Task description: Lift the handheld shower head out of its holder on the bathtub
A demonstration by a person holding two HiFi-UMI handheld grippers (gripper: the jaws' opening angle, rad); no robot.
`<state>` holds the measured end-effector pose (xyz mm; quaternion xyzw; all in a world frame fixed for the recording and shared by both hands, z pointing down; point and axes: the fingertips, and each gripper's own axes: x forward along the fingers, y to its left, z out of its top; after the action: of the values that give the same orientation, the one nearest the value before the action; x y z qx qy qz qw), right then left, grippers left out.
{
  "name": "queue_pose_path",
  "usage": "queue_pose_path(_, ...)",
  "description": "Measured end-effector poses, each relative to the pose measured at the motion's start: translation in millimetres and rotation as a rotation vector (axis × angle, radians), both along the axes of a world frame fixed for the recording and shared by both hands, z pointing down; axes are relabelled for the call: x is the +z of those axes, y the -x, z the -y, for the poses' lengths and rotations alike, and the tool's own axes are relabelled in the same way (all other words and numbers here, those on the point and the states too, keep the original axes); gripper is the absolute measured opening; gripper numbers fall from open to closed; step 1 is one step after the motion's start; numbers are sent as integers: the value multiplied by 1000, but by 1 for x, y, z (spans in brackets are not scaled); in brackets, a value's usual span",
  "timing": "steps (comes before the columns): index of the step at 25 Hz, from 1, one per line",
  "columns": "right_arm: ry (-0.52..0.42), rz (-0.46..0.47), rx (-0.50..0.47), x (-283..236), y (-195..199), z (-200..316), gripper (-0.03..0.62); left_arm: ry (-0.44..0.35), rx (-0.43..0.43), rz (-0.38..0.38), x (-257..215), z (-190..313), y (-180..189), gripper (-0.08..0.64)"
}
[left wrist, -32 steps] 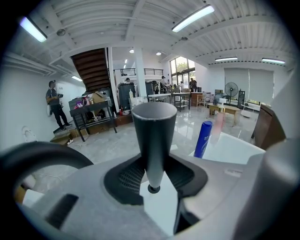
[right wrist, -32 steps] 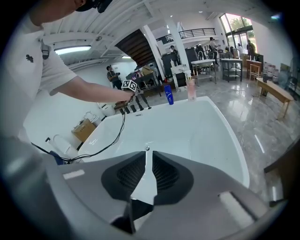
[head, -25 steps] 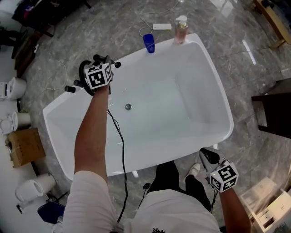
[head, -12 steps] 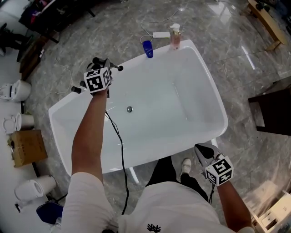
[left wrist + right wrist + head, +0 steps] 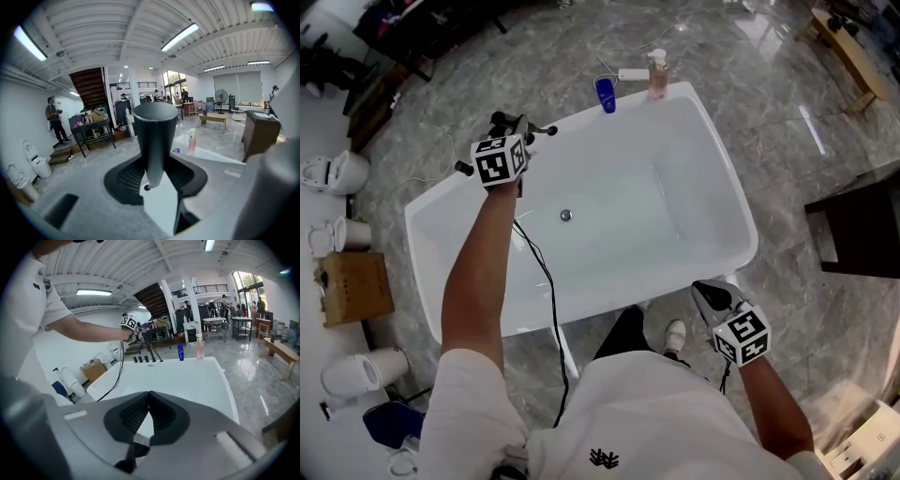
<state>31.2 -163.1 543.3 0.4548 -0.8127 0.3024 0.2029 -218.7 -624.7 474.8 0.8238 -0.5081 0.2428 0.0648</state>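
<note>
Raised since the earlier frame, left hand-held gripper (image 5: 512,136) clamps the shower head (image 5: 155,136) by its handle above the bathtub (image 5: 733,202) rim. Right hand-held gripper (image 5: 149,409) is fully closed and empty.

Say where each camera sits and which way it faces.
Head view: on the person's head, looking steeply down at the bathtub; both arms, left gripper, right gripper show.
Left gripper view: on that gripper, facing the room past the shower head in its jaws.
Right gripper view: on that gripper, facing across the bathtub; shut jaws, left arm show.
Shared: all three show the pink bottle.
</note>
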Motion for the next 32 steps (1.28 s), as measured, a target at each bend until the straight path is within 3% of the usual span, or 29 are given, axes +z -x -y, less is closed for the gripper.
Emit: queue_pose_path(32,-75,71,-119,-39,5,-88,11,-91,46,-11,-117,-181,-5,138)
